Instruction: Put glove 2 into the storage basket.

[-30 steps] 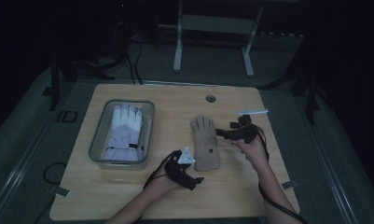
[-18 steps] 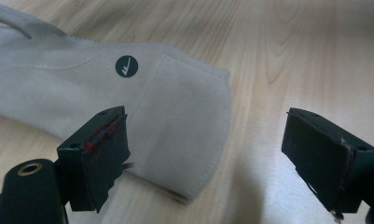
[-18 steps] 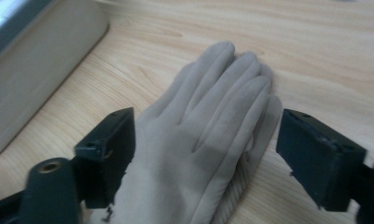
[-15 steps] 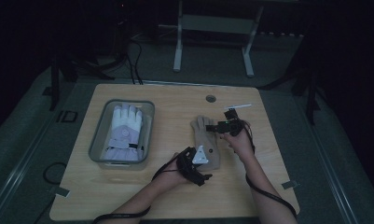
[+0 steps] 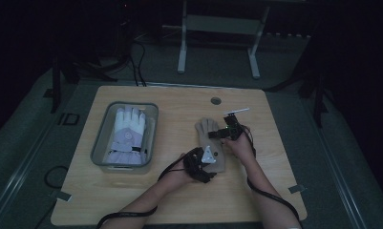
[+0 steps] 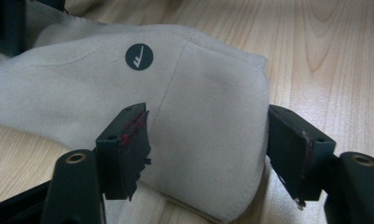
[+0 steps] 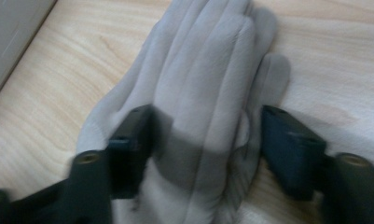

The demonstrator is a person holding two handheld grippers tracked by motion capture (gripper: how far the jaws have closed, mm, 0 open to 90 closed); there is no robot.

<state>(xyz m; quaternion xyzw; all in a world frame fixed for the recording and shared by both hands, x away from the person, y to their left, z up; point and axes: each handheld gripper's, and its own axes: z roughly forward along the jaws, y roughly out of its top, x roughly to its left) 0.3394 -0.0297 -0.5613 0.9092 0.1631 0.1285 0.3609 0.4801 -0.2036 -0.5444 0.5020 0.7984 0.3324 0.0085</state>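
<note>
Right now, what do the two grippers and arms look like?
Both grippers, left gripper and right gripper, are black with two blocky jaws. The left's pads show worn red marks, and a grey three-cornered plate tops it. A black cable trails from each. Forearms are bare, no sleeves.

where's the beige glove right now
In the high view the beige glove lies flat on the table, right of the grey bin, between the left gripper and right gripper.

surface: wooden table (image 5: 132,191) | on it: beige glove (image 5: 209,138), grey tray (image 5: 97,145) well apart at left
</note>
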